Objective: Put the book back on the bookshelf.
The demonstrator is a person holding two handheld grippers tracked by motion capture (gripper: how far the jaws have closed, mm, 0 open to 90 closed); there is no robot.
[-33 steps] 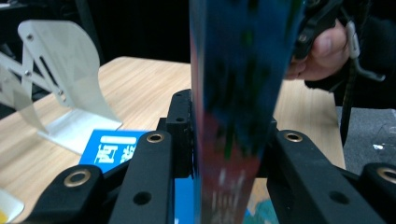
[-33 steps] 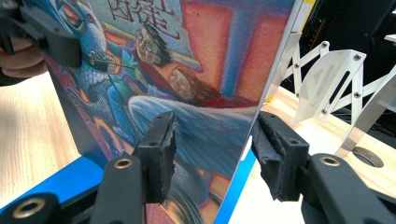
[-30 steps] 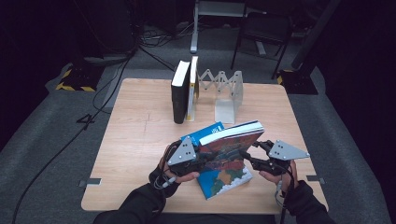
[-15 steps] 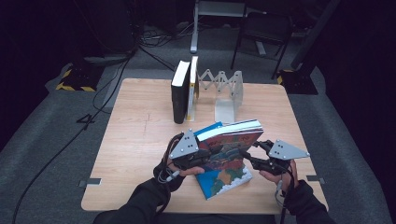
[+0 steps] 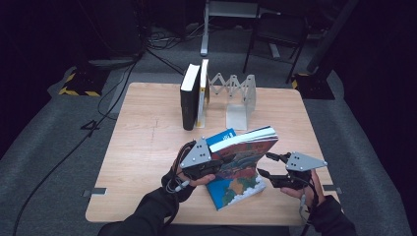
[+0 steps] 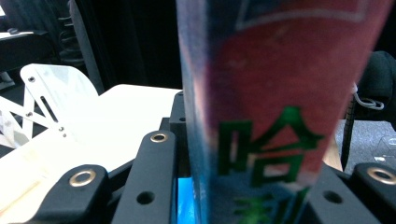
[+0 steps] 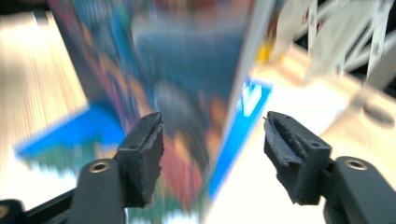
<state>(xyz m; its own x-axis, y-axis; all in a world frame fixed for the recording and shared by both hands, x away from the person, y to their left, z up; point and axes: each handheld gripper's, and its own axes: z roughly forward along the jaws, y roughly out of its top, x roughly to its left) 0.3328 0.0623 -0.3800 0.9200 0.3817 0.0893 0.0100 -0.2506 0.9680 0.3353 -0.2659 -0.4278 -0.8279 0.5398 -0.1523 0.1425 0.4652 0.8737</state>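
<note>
We clamp the left gripper (image 5: 209,167) on the spine end of a thick picture book (image 5: 246,150), which stands tilted on edge between our two tools; in the left gripper view its red spine (image 6: 275,107) sits squeezed between the jaws. Our right gripper (image 5: 268,167) waits released just beside the book's other end, and in the right gripper view its jaws gape on either side of the cover's edge (image 7: 187,93) without touching it. Under the lifted book, between both tools, a blue book (image 5: 236,189) lies flat on the table (image 5: 142,147). Beyond our left gripper stand two upright books (image 5: 193,96) against a folding metal rack (image 5: 236,96).
</note>
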